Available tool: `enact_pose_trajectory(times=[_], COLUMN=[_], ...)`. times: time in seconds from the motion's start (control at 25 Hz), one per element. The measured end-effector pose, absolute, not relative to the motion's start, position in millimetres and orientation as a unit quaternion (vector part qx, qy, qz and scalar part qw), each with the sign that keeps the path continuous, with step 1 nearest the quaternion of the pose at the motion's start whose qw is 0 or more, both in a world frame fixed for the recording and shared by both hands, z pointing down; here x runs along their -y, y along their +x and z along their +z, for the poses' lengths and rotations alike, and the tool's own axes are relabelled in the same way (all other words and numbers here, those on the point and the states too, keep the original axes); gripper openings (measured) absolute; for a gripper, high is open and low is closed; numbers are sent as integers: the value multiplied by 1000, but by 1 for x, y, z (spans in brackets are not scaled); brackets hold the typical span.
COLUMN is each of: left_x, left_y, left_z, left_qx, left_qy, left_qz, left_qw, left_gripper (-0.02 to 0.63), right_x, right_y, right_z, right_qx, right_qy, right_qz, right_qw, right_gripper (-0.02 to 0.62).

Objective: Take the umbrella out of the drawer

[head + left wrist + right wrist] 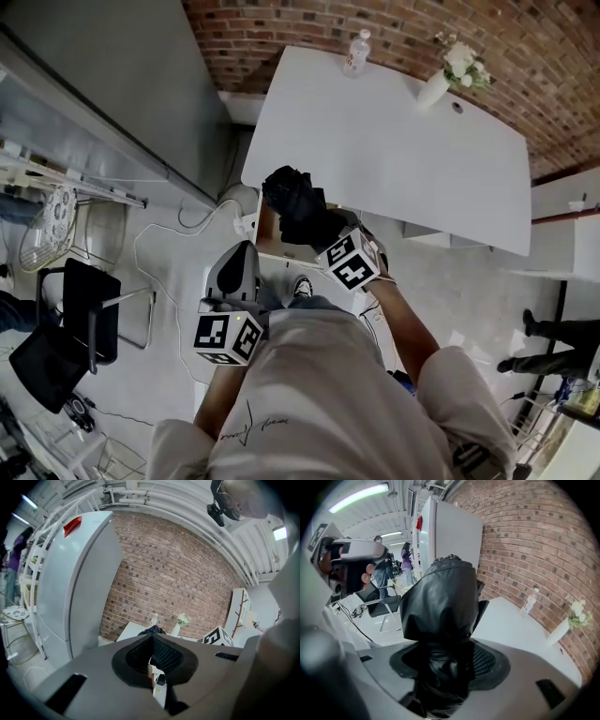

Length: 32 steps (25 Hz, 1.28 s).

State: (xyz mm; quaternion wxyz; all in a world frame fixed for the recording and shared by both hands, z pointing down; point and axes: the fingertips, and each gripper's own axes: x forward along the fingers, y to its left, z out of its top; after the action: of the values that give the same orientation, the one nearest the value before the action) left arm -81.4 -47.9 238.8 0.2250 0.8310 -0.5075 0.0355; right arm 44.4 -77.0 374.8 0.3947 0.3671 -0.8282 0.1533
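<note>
The black folded umbrella (295,208) is up in the air in front of the white table's near edge, with my right gripper (319,231) shut on its lower part. In the right gripper view the umbrella (440,602) stands upright out of the jaws of the right gripper (443,667) and fills the middle. My left gripper (246,251) hangs lower left of it, jaws together and holding nothing. In the left gripper view the left gripper (154,660) points at the brick wall, and the umbrella's top (152,630) shows just above it. The white drawer's edge (281,255) lies below the umbrella.
The white table (394,141) carries a clear bottle (356,53) and a white vase of flowers (450,70) at its far edge. A tall grey cabinet (112,84) stands at left, a black chair (89,314) lower left. A person's legs (553,342) show at right.
</note>
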Motion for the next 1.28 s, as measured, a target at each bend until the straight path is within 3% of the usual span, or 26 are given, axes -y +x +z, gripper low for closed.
enact_pose_trajectory(times=[1.28], left_x=[37], left_y=[-88], left_z=[215], left_qx=[509], left_qy=[837], left_qz=[13], left_qw=[202], left_gripper=[17], right_x=[36], right_y=[93], right_z=[256], right_qx=[840], right_qy=[490], right_qz=[115], right_qw=[202], right_gripper=[264])
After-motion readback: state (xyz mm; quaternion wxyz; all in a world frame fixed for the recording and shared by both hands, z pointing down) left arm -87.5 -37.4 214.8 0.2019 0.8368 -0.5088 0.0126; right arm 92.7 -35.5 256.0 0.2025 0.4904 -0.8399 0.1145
